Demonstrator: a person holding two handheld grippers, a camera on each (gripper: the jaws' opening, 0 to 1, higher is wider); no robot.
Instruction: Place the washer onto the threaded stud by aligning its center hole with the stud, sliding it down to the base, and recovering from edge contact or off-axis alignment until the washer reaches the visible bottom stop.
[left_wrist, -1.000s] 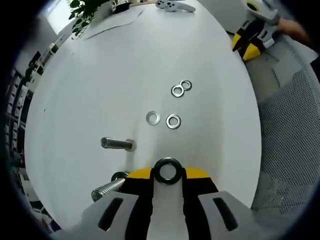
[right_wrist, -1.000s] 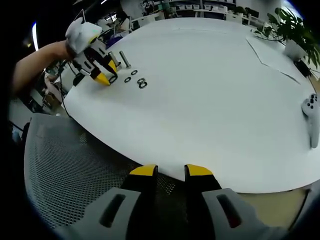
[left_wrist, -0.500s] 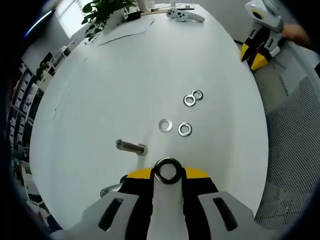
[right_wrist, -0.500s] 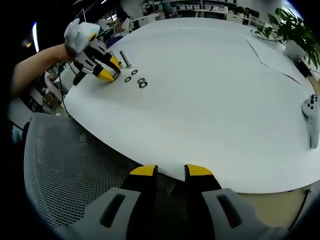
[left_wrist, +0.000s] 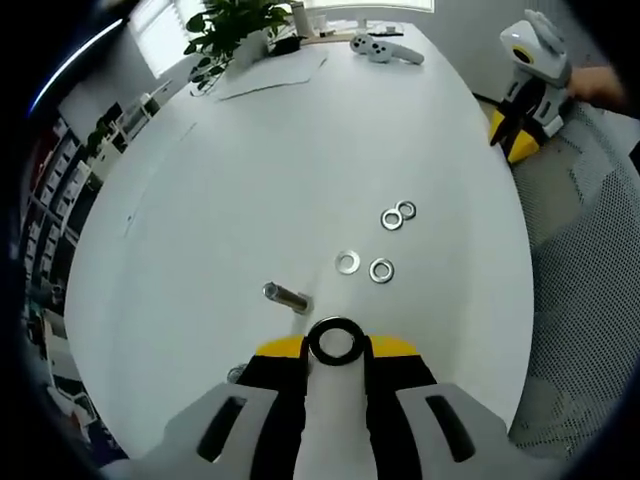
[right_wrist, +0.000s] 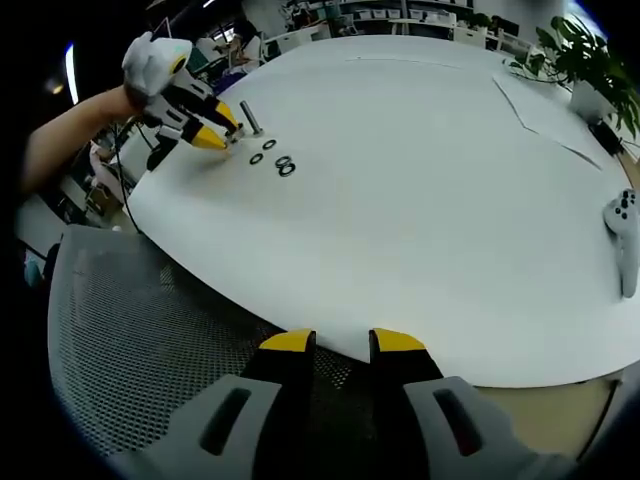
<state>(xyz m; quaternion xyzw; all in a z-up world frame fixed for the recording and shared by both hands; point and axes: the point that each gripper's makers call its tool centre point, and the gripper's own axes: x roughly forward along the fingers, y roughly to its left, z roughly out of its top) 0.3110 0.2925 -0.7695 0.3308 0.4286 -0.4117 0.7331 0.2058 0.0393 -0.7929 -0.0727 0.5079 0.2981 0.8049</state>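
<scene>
Left gripper view: left gripper clamped on flat-facing washer, stud upright beyond.

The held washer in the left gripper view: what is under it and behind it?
The washer is pinched in the left gripper. Beyond it stands the threaded stud on the white table. The jaws hide what lies directly below.

You have five washers: four loose on the bench, one in your left tool. One stud, two tools, one game controller, one plant.
</scene>
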